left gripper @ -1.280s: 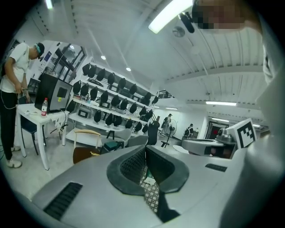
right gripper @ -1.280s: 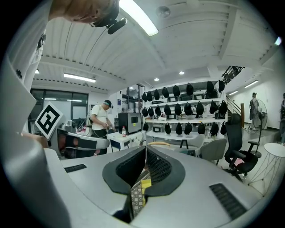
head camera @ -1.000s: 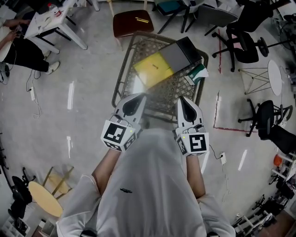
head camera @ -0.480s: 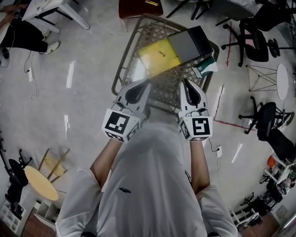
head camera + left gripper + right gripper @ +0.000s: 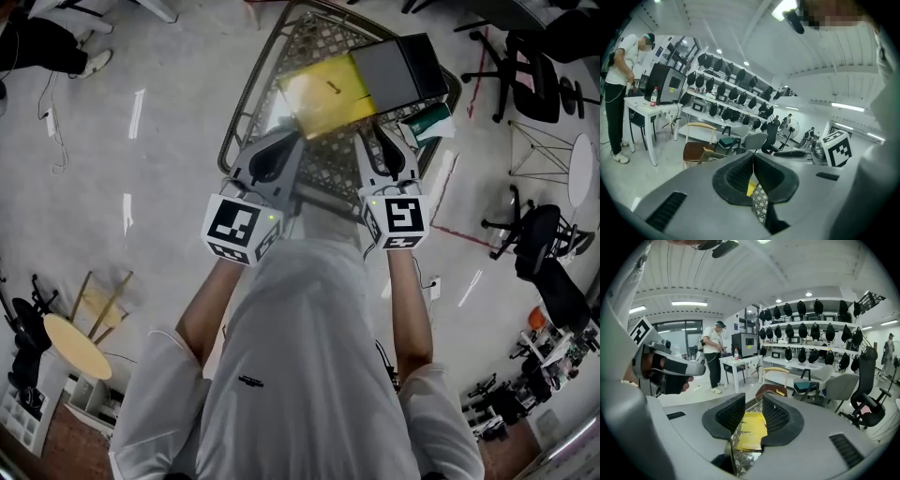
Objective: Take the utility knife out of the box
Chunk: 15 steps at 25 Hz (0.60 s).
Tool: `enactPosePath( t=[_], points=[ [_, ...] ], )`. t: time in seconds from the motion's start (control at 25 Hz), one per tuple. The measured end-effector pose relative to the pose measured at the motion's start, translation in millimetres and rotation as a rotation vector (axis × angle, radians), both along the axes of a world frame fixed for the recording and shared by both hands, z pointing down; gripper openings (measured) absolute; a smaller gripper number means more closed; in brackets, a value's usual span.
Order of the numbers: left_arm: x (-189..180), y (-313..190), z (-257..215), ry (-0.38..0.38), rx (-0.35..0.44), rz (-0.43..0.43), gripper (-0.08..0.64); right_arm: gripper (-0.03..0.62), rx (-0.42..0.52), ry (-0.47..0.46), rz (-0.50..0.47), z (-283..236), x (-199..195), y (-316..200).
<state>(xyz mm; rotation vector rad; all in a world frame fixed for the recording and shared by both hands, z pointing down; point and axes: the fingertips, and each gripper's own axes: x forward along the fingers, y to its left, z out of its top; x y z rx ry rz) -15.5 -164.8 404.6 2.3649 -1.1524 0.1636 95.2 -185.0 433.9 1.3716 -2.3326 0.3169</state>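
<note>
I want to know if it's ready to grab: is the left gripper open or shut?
Shut: the left gripper has its jaw tips touching, nothing between them.

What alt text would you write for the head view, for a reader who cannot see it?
Seen from above, a person holds the left gripper and right gripper at the near end of a wire cart carrying a yellow box and a grey box. The right gripper's jaws are opening, nothing between them.

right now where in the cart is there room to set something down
Bare mesh between the yellow box and the near rim of the cart, and a far strip beyond it. Crowded at right: grey box, green item.
</note>
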Motion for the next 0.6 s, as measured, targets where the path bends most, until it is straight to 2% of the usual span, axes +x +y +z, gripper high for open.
enactPosePath(
  t=[0.44, 0.6],
  points=[
    [7, -35, 55, -0.022, -0.068, -0.026, 0.005, 0.123, -0.156, 0.031, -0.089, 94, -4, -55],
    [11, -43, 77, -0.027, -0.09, -0.036, 0.005, 0.156, -0.227, 0.033, -0.124, 127, -6, -66]
  ],
)
